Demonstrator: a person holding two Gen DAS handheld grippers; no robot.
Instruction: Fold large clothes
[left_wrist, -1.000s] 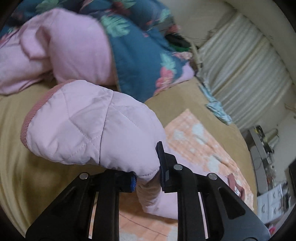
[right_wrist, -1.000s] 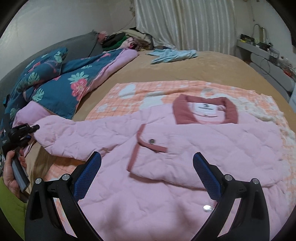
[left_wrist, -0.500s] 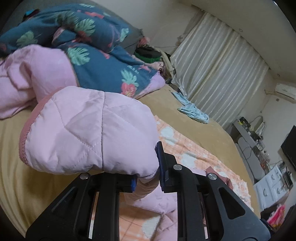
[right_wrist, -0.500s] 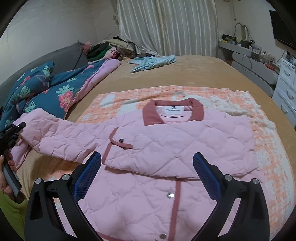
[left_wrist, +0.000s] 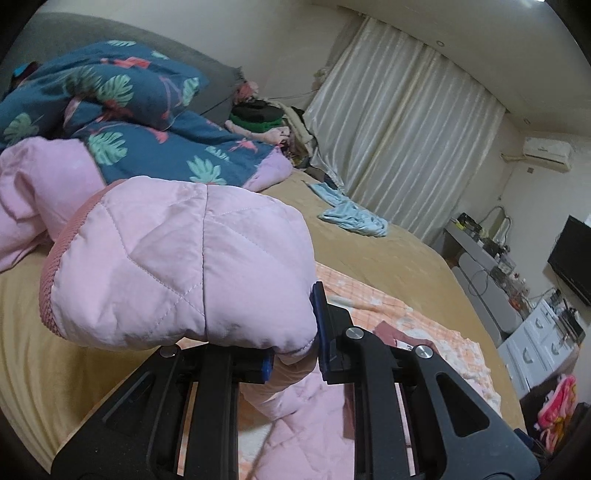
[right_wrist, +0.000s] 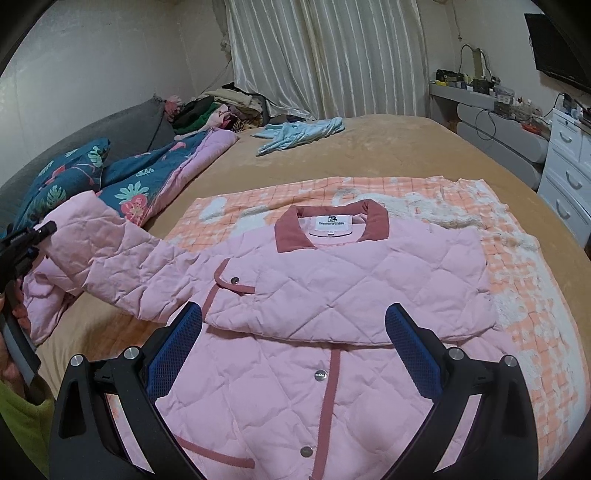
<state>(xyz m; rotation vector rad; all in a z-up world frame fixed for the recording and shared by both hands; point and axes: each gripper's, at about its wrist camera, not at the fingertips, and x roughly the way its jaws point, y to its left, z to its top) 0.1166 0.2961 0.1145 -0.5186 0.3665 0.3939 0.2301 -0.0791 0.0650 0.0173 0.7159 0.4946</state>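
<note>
Pink quilted jacket (right_wrist: 332, 295) lies face-up on the orange checked blanket (right_wrist: 517, 266), ahead of both claws. Left gripper (left_wrist: 293, 354) is clamped on 1 sleeve cuff (left_wrist: 177, 266), raised off the bed. Right gripper (right_wrist: 291, 350) gapes wide, empty, above the jacket front. Other sleeve looks already folded across the chest; this sleeve and the body fold remain.

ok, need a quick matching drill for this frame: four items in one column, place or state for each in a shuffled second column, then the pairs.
Items:
1. left gripper
2. right gripper
3. light blue garment
4. jacket's other sleeve

Places or states:
A. folded across the jacket's chest
B. open, hovering over the jacket front
C. shut on the cuffed sleeve, lifted off the bed
D. lying loose on the tan bedcover near the curtain

Pairs: 1-C, 2-B, 3-D, 4-A
</note>
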